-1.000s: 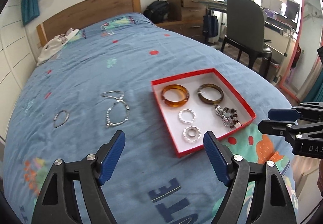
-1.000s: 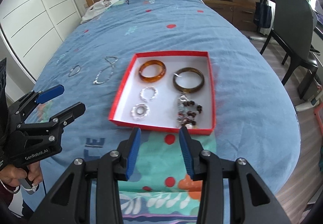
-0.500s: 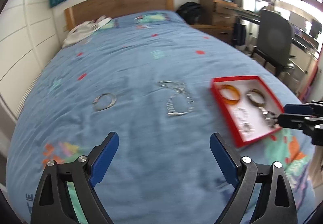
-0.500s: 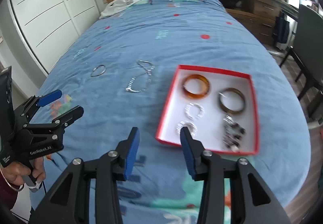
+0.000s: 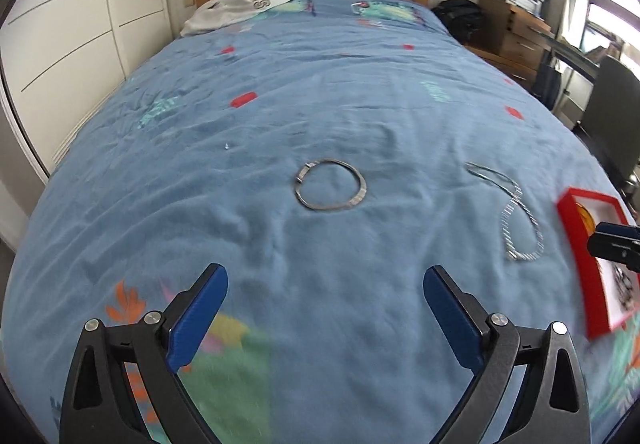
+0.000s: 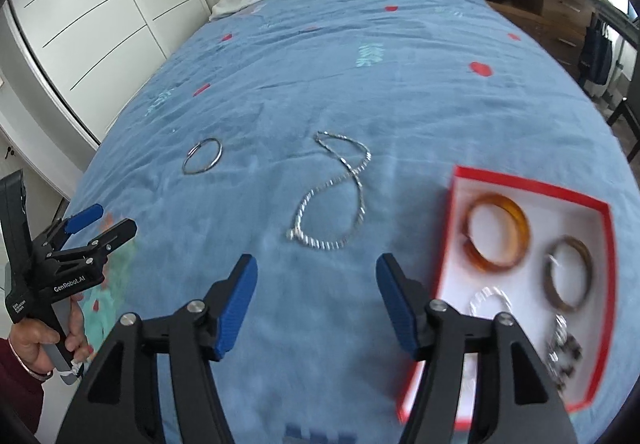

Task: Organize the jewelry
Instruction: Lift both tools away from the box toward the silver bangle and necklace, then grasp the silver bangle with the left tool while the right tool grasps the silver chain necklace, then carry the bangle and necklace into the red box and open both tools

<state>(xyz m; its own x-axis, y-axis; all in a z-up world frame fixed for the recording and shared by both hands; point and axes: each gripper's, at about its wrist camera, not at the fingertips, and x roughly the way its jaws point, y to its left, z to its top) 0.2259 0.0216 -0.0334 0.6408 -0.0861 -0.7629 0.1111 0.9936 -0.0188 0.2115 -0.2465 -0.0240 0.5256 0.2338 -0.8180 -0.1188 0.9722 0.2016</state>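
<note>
Reaching for the last loose pieces, by the look of it. Nearest, left claw point(image 5: 325, 304) opening wide with nothing between its blue pads, aimed at blue bedspread point(image 5: 280, 116). Right claw point(image 6: 316, 294) opening too, narrower and empty. Just beyond the right claw, silver chain necklace point(image 6: 334, 200) looped flat on the bed; beside it to the right, red jewelry box point(image 6: 606, 244) already holding amber bangle point(image 6: 496, 232), dark bangle point(image 6: 568, 272) and smaller pieces, blurred. Ahead of the left claw, thin silver bangle point(image 5: 330, 185) lying flat, apart from the necklace. Next, probably: lowering each claw over its piece, pinching thin metal off soft cloth without snagging fabric, then carrying to the box.
</note>
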